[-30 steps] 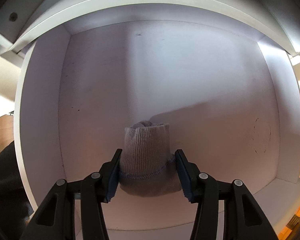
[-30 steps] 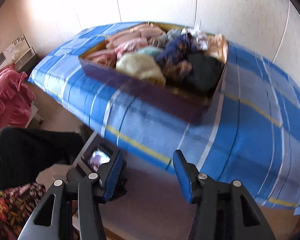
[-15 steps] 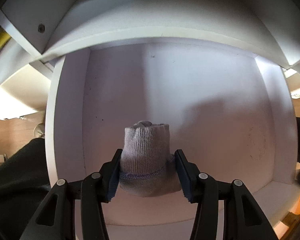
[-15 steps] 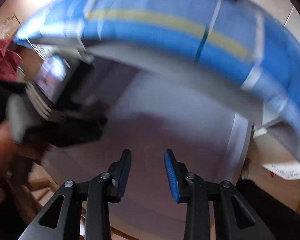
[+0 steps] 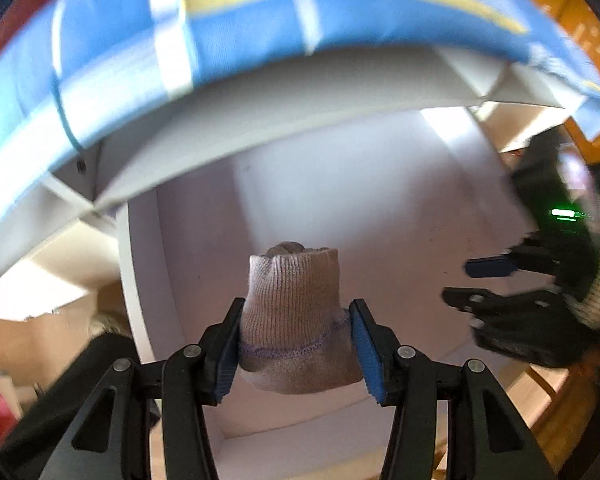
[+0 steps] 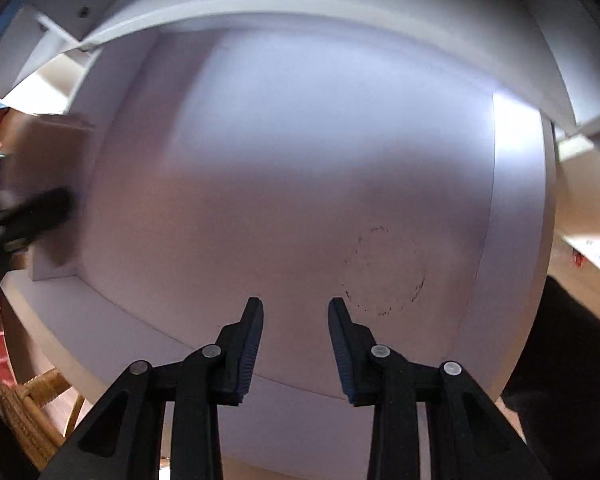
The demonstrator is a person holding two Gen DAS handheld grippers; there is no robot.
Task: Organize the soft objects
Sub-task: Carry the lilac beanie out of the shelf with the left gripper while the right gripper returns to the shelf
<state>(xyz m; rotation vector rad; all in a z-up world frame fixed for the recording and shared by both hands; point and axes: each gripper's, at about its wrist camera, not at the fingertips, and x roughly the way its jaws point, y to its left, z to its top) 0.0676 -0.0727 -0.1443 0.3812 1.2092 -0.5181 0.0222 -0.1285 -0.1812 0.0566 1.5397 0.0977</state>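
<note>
My left gripper (image 5: pixel 297 308) is shut on a rolled grey knitted sock (image 5: pixel 294 280), pinched at its sides and held above a white compartment (image 5: pixel 380 220). The right gripper (image 6: pixel 295 306) hangs over the same white compartment (image 6: pixel 300 160), pointing down into it. Its jaws stand a narrow gap apart with nothing between them. In the left wrist view the right gripper (image 5: pixel 458 280) shows at the right edge, in a gloved hand. The left gripper (image 6: pixel 32 212) is a dark blur at the left of the right wrist view.
A blue plaid cloth (image 5: pixel 260 12) hangs over the edge above the compartment. A faint ring mark (image 6: pixel 384 272) is on the compartment's floor. White side walls (image 6: pixel 516 220) bound it. A wicker piece (image 6: pixel 28 400) stands at the lower left.
My left gripper has risen out of the compartment with the sock, bringing the blue cloth into view. The right gripper came down from the box of clothes to the compartment, and its jaws narrowed.
</note>
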